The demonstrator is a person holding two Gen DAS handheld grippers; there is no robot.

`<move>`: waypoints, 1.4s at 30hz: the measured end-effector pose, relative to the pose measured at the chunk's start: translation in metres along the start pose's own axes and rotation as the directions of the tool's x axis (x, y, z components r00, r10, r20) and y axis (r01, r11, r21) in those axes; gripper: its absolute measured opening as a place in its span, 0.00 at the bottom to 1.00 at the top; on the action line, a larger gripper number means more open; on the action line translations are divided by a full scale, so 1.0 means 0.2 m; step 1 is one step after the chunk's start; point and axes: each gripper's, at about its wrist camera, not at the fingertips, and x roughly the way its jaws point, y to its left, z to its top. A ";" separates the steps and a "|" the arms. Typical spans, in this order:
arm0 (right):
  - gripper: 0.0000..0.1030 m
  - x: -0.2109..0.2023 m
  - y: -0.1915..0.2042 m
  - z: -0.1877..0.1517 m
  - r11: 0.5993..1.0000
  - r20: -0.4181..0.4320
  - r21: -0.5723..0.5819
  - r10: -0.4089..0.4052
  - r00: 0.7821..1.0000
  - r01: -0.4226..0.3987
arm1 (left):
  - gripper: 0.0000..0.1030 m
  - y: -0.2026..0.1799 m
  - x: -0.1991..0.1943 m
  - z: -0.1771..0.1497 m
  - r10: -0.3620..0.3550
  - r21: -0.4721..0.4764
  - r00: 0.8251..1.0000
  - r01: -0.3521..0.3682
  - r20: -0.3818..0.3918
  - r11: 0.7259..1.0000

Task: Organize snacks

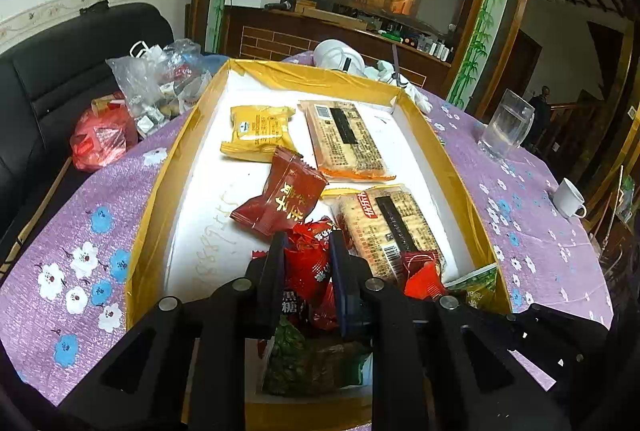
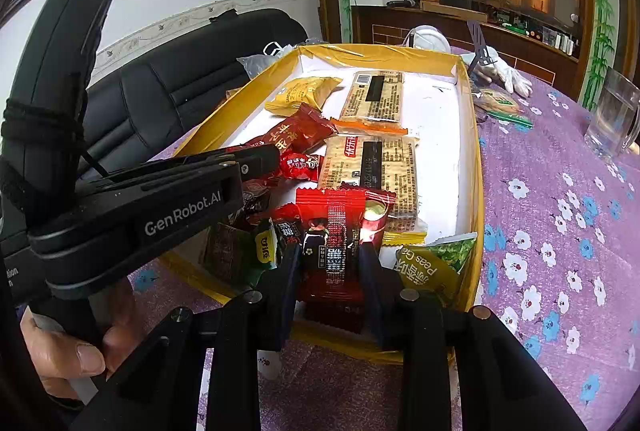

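Nearest the right wrist camera, a red sachet (image 2: 334,251) was held between the nearly closed fingers of the right gripper (image 2: 330,259), low over the near end of the gold-rimmed box (image 2: 474,159). In the left view, the left gripper (image 1: 307,251) was seen pinched shut on a red candy wrapper (image 1: 310,263) in the same heap.

The sorting was judged only partly done. At the far end of the box, a yellow cake packet (image 1: 258,131) and two cracker packs (image 1: 346,139) had been laid fairly flat, while a dark red packet (image 1: 280,197) lay askew and a jumble of red sweets and a green pea bag (image 2: 434,263) was left piled at the near end. One more packet (image 2: 498,99) was seen outside the box.

The box was set on a purple flowered tablecloth (image 1: 80,231), with a glass mug (image 1: 508,123), a white cup (image 1: 570,199) and plastic bags (image 1: 160,83) around it. A black sofa (image 1: 72,51) and a dark wooden cabinet (image 1: 340,23) were seen behind.
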 end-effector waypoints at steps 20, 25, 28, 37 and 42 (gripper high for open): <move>0.34 -0.11 0.01 0.00 0.999 0.086 -0.005 -0.042 0.995 0.043 | 0.45 -0.04 -0.12 0.00 0.103 0.044 0.981 -0.112 0.167 0.993; 0.44 -0.17 -0.05 0.03 0.998 0.110 0.043 -0.054 0.992 0.049 | 0.56 -0.06 -0.14 0.00 0.128 0.058 0.971 -0.142 0.204 0.988; 0.49 -0.22 -0.08 0.04 0.996 0.126 0.067 -0.062 0.990 0.054 | 0.64 -0.07 -0.16 0.00 0.134 0.065 0.965 -0.152 0.225 0.986; 0.79 -0.40 -0.19 0.01 0.986 0.176 0.130 -0.125 0.976 0.103 | 0.74 -0.11 -0.21 -0.02 0.171 0.087 0.944 -0.203 0.282 0.975; 0.84 -0.51 -0.26 -0.07 0.979 0.220 0.142 -0.179 0.959 0.150 | 0.86 -0.18 -0.30 -0.07 0.208 0.120 0.914 -0.263 0.348 0.957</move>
